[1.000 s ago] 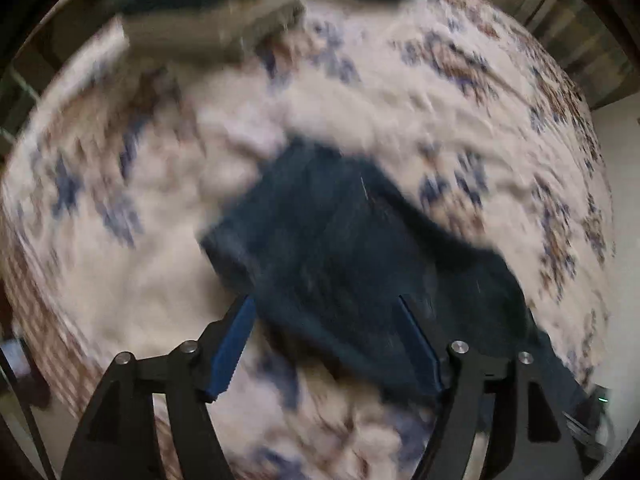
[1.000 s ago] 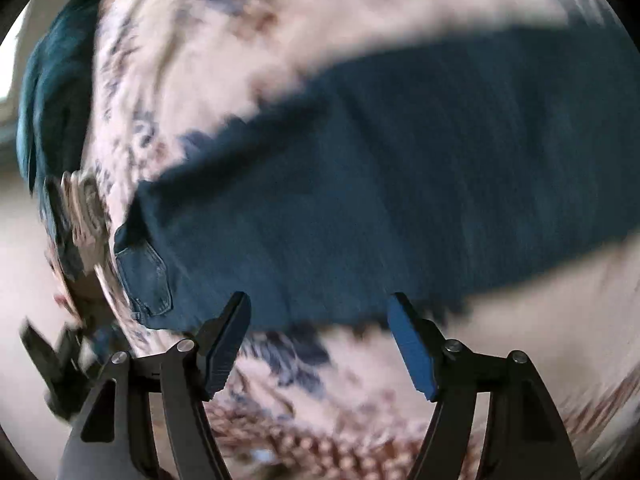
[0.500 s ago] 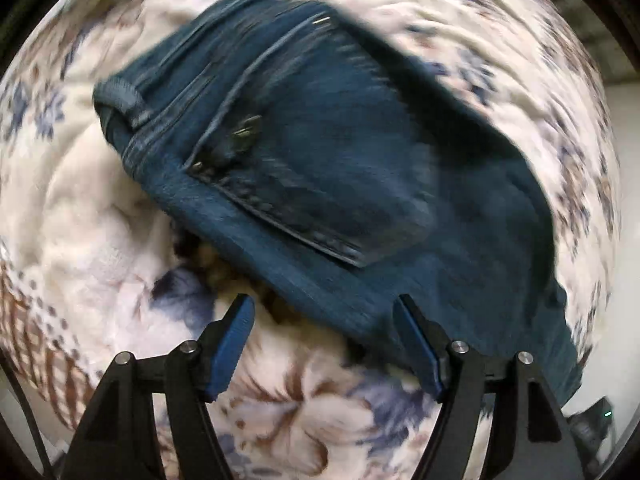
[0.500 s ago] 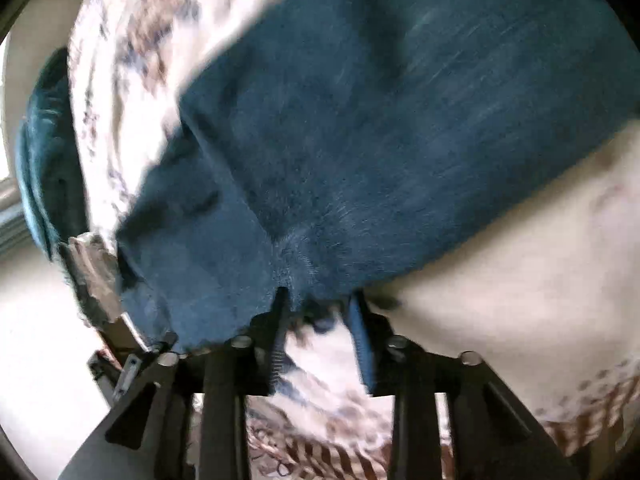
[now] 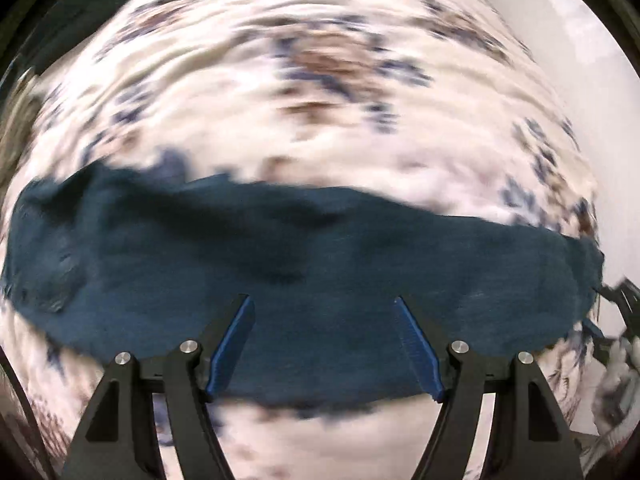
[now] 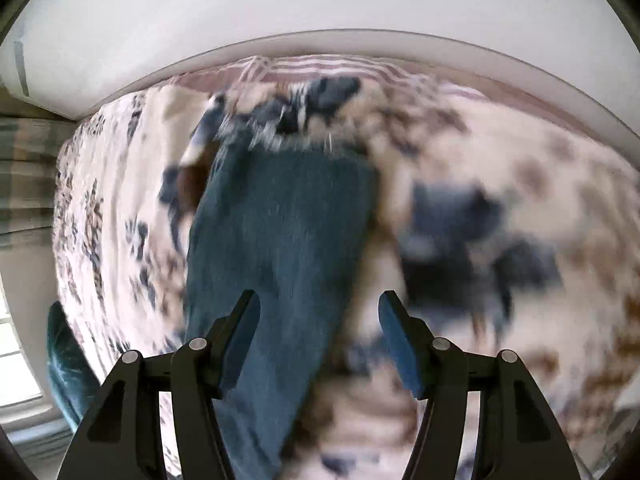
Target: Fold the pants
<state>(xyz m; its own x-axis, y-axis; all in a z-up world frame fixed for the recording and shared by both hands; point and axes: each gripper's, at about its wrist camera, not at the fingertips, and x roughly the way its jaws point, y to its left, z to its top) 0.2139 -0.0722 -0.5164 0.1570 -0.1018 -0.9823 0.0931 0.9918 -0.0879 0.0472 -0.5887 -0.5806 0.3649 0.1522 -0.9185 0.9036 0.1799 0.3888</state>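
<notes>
Dark blue jeans [image 5: 304, 264] lie stretched left to right across a floral bedspread [image 5: 320, 80]. My left gripper [image 5: 323, 306] is open and empty, hovering over the middle of the jeans. In the right wrist view the jeans [image 6: 276, 240] run away from me as a long strip. My right gripper [image 6: 318, 302] is open and empty above their near right edge. Both views are blurred by motion.
The bed's far edge meets a white wall [image 6: 320, 12]. A teal cushion [image 6: 66, 360] sits low at the left near a window. Another gripper's dark frame [image 5: 622, 300] shows at the right edge of the left wrist view.
My right gripper was shut on the jeans' edge half a second ago and is now open. Both grippers have swung to new viewpoints; the jeans now lie stretched out long.
</notes>
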